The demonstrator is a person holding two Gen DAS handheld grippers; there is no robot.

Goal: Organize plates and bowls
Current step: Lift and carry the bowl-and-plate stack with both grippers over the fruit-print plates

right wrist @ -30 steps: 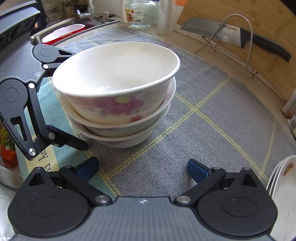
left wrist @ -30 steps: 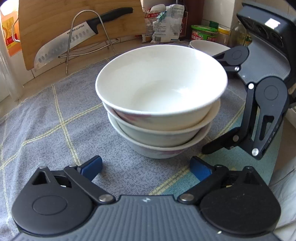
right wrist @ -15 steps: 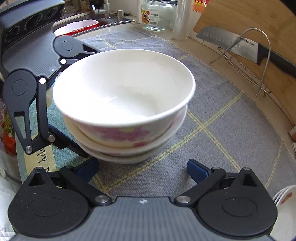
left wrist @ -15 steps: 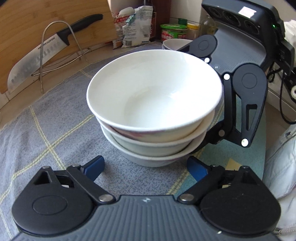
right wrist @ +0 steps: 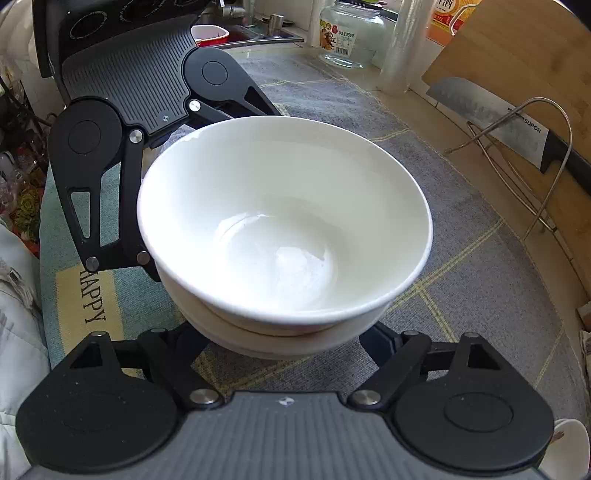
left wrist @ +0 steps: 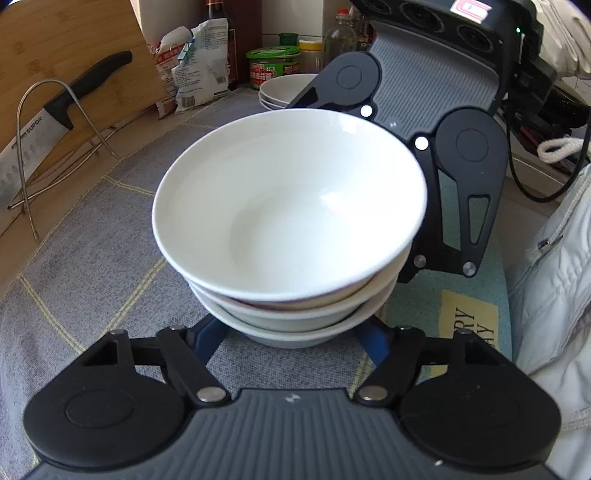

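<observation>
A stack of three white bowls [left wrist: 291, 221] stands on the grey checked cloth; it also shows in the right wrist view [right wrist: 284, 229]. My left gripper [left wrist: 291, 343] is open, its blue-padded fingers reaching under the stack's near side, one on each side of the base. My right gripper [right wrist: 284, 343] is open and does the same from the opposite side. Each gripper shows beyond the bowls in the other's view. The fingertips are hidden under the bowls, so contact cannot be seen.
A second stack of white dishes [left wrist: 284, 90] sits at the back by jars and a bag. A knife [left wrist: 55, 114] rests on a wire stand against a wooden board. A glass jar [right wrist: 351, 33] and a sink are behind. White dishes [right wrist: 569, 443] lie at the right edge.
Both grippers have closed in on the bowl stack from opposite sides, and their fingers now reach under its lower rim. The bowls have not visibly shifted on the cloth.
</observation>
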